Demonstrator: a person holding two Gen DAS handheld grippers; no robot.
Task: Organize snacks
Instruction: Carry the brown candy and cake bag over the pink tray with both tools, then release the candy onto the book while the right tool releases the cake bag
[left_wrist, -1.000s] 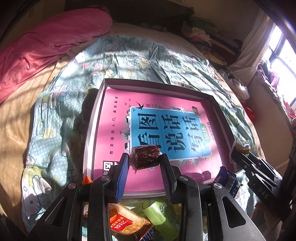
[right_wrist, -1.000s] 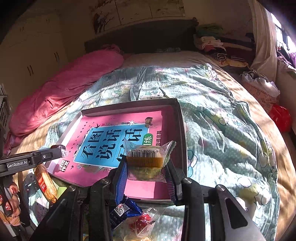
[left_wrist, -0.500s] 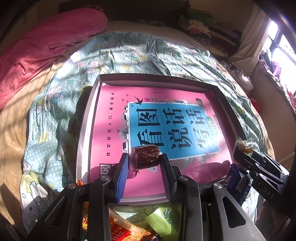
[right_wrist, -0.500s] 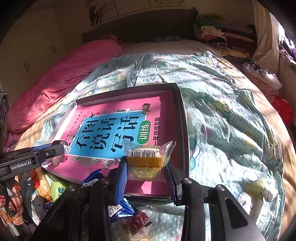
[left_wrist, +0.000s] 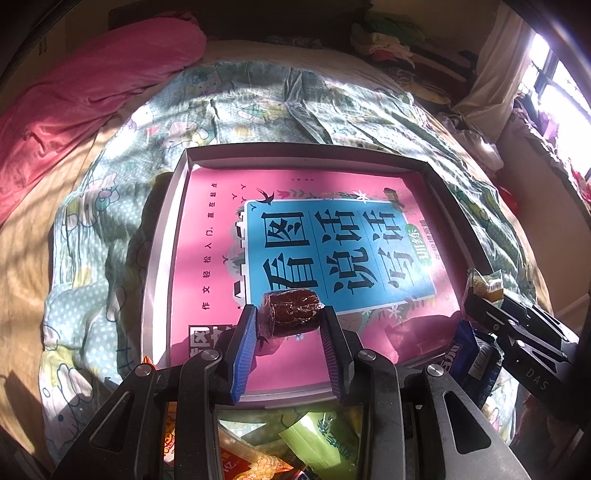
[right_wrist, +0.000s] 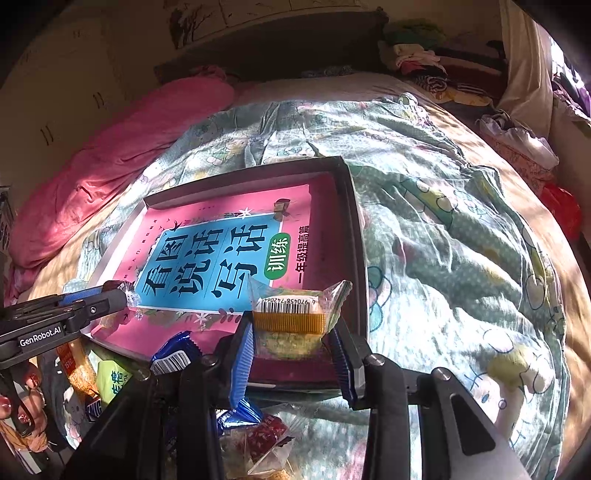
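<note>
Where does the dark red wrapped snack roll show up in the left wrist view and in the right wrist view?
Left wrist view: dark red snack roll sits low centre, clamped between the left gripper fingers, over the tray's near part.
Right wrist view: only its crinkled clear wrapper end shows at the left edge, at the left gripper's tip.
Shared landmark: the pink and blue book lying in the grey tray.

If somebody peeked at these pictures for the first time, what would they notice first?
Probably the big pink book lying in the grey tray on the bed. Above its near edge, the left gripper pinches a dark red wrapped snack, and the right gripper pinches a clear-wrapped yellow cake.
</note>
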